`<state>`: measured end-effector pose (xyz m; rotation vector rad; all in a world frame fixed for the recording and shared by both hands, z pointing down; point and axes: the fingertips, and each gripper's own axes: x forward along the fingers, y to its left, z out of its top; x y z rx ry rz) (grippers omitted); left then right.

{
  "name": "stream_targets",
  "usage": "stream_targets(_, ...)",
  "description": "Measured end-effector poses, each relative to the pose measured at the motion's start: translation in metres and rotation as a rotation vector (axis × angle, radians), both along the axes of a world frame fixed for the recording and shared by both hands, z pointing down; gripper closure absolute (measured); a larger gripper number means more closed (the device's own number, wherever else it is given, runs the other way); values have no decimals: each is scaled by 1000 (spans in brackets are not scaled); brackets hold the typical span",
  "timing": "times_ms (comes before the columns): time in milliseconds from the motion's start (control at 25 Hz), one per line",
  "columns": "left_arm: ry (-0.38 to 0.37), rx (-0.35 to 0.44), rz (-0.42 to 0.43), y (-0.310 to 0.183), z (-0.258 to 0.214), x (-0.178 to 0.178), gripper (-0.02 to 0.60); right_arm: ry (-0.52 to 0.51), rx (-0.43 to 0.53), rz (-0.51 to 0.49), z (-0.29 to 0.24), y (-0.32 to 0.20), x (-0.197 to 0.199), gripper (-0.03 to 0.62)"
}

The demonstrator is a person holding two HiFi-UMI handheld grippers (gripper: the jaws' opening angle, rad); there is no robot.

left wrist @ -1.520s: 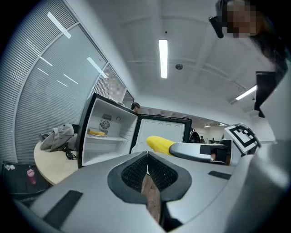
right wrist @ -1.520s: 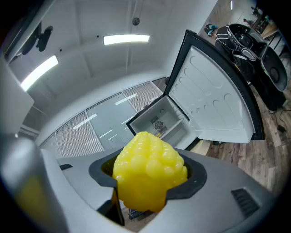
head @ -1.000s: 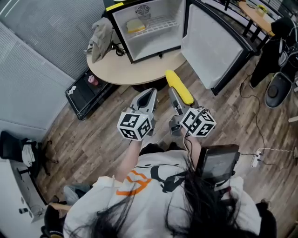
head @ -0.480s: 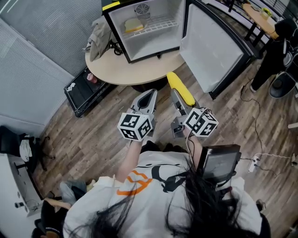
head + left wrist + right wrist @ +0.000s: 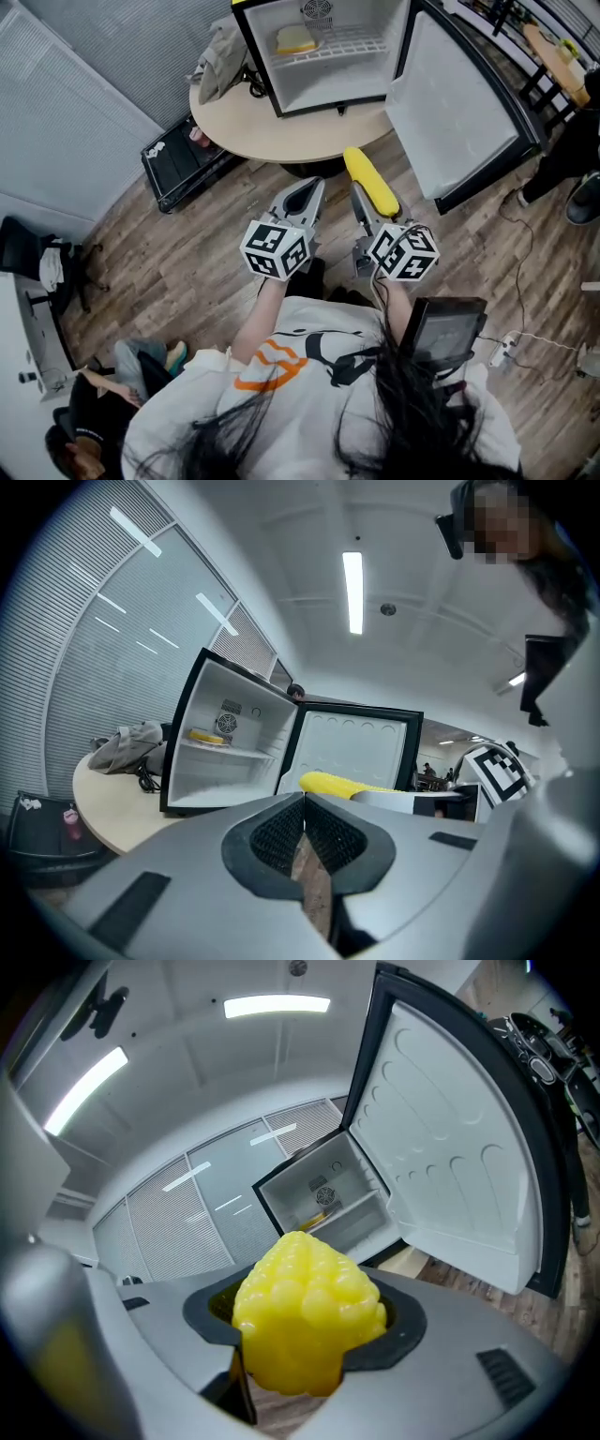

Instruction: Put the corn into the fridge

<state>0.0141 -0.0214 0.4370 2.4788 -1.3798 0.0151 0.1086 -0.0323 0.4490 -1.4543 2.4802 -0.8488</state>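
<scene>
A yellow corn cob (image 5: 369,181) (image 5: 307,1316) is clamped in my right gripper (image 5: 367,202), pointing toward the small fridge (image 5: 323,56). The fridge stands on a round table (image 5: 291,131) with its door (image 5: 459,103) swung wide to the right. On its wire shelf lies a flat yellow item (image 5: 296,39) (image 5: 206,735). My left gripper (image 5: 302,199) (image 5: 304,803) is shut with nothing in it, held beside the right one above the wooden floor, short of the table's edge. The corn's tip (image 5: 339,783) shows in the left gripper view too.
A crumpled grey cloth (image 5: 220,61) and a black cable (image 5: 251,82) lie on the table left of the fridge. A black case (image 5: 183,161) sits on the floor at the table's left. A tablet (image 5: 441,328) hangs at the person's right side.
The view has shifted so the table and fridge sit farther right and nearer. Both grippers hold the same pose, the corn still gripped.
</scene>
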Motion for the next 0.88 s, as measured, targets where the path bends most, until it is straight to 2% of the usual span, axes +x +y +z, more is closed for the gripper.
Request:
stream_targets(200, -12, -9, -5, -18, 7, -12, 571, -6, -6, -20, 6, -22, -15, 336)
stream_targets(440, -12, -7, 14, -65, 13, -33, 571, 10, -19, -8, 15, -71, -34, 336)
stream_targets(880, -26, 9, 133, -170, 9, -63, 571, 38, -39, 78, 15, -169, -65, 336)
